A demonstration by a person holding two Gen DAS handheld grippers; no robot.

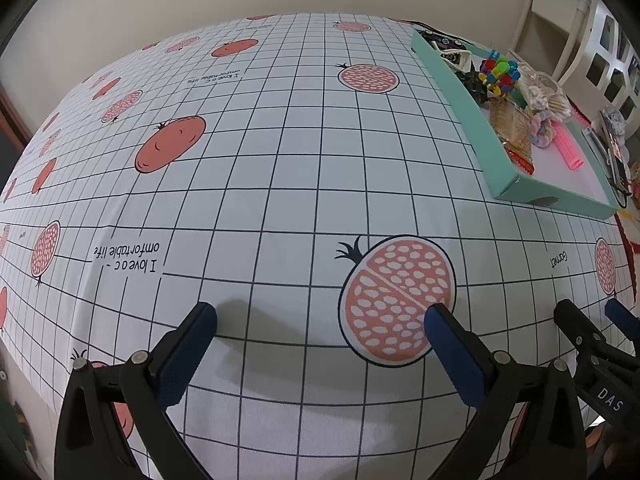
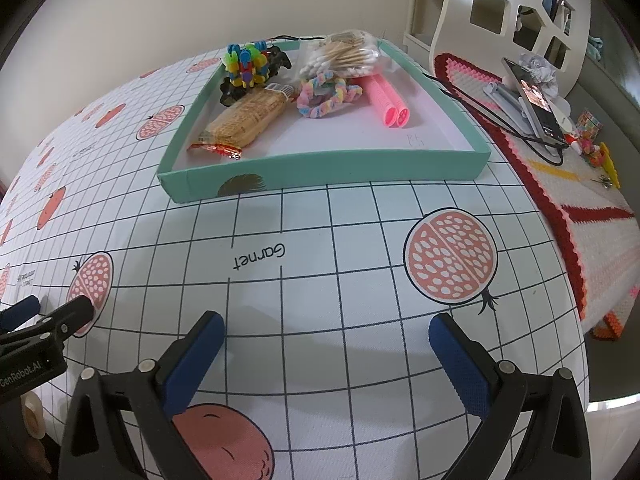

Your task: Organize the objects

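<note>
left gripper (image 1: 320, 320) hangs low over the bare tablecloth (image 1: 280, 160), fingers spread wide, nothing between them. right gripper (image 2: 326, 330) beside it, just as wide, just as empty, pointed at the teal tray (image 2: 320, 170).

across the tray from the left: the colourful block toy (image 2: 246, 64), the wafer packet (image 2: 244, 122), the pastel braided ring (image 2: 326, 96), the cotton swab bag (image 2: 344, 56), the pink rollers (image 2: 386, 98). everything sits inside, nothing loose on the cloth near the grippers.

looks like a pause between steps, or the sorting is near done. any next pick means reaching forward over the tray's near wall.
</note>
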